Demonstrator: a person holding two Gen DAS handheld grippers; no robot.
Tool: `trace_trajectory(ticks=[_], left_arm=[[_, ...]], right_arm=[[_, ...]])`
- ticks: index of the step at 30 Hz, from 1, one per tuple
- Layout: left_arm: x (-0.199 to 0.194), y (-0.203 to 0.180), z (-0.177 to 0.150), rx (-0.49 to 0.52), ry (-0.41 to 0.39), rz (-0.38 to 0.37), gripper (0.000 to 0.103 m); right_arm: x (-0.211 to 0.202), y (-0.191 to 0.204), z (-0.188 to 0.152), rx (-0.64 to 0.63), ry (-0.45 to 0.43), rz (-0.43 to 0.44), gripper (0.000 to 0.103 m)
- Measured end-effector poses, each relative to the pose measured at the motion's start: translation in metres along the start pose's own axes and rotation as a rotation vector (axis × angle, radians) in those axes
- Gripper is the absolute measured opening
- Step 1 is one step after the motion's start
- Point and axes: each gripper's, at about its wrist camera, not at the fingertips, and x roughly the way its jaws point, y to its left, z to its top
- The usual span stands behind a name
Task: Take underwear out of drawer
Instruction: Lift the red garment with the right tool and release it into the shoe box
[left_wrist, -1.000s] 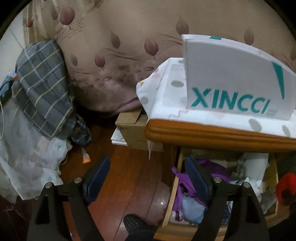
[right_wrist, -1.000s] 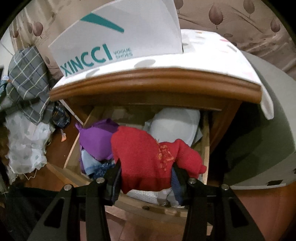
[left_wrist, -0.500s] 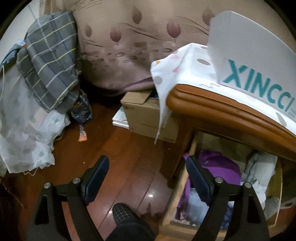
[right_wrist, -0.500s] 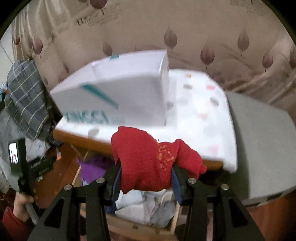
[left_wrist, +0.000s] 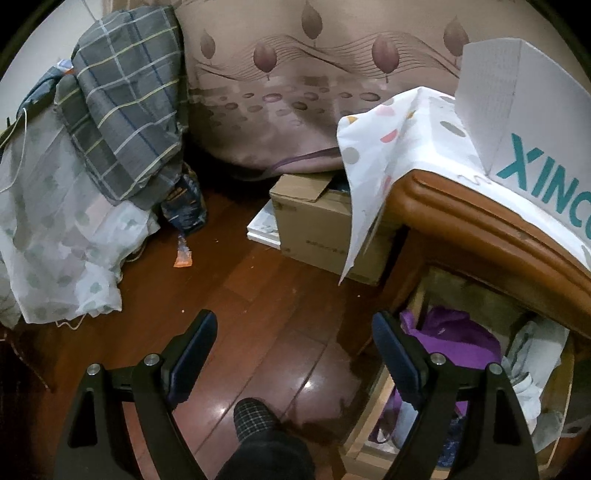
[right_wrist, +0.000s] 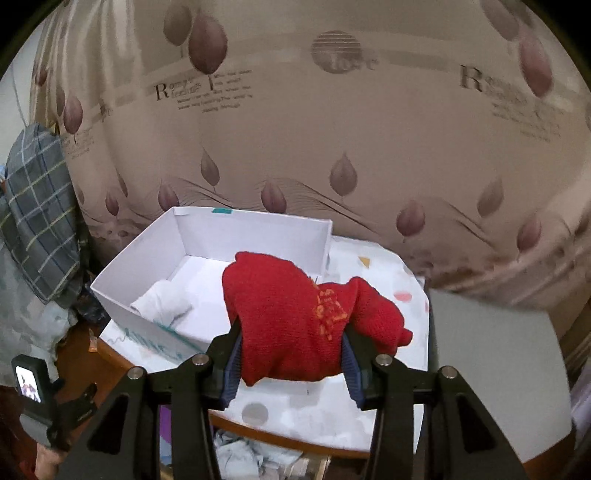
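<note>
My right gripper (right_wrist: 291, 332) is shut on a red knit undergarment (right_wrist: 295, 314), which it holds up above the nightstand's dotted cloth top (right_wrist: 306, 410), just in front of an open white shoebox (right_wrist: 207, 251). A rolled white item (right_wrist: 162, 299) lies in the box. Below, the open drawer (left_wrist: 364, 424) holds a purple garment (left_wrist: 454, 336) and crumpled white cloth (left_wrist: 532, 354). My left gripper (left_wrist: 293, 321) is open and empty over the wooden floor, its right finger at the drawer's left side.
A cardboard box (left_wrist: 325, 221) stands on the floor beside the nightstand. A plaid cloth (left_wrist: 125, 110) and pale sheer fabric (left_wrist: 55, 240) hang at the left. An orange wrapper (left_wrist: 183, 254) lies on the floor. A foot in a checked slipper (left_wrist: 255, 421) is below my left gripper.
My right gripper rose with the red garment from the drawer to above the nightstand top; the box's inside now shows. My left gripper drifted left and lower, away from the drawer.
</note>
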Motion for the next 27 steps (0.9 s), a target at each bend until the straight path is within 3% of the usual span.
trace_trajectory(ticks=[10, 21, 27], left_arm=[[0.011, 0.018, 0.002, -0.075, 0.054, 0.027, 0.084], [0.019, 0.030, 0.002, -0.131, 0.092, 0.039, 0.084], [0.022, 0.032, 0.002, -0.150, 0.108, 0.028, 0.084]], right_arm=[[0.062, 0.043, 0.033, -0.127, 0.078, -0.040, 0.046], [0.111, 0.058, 0.025, -0.177, 0.187, -0.061, 0.046], [0.124, 0.057, 0.016, -0.162, 0.215, -0.064, 0.055]])
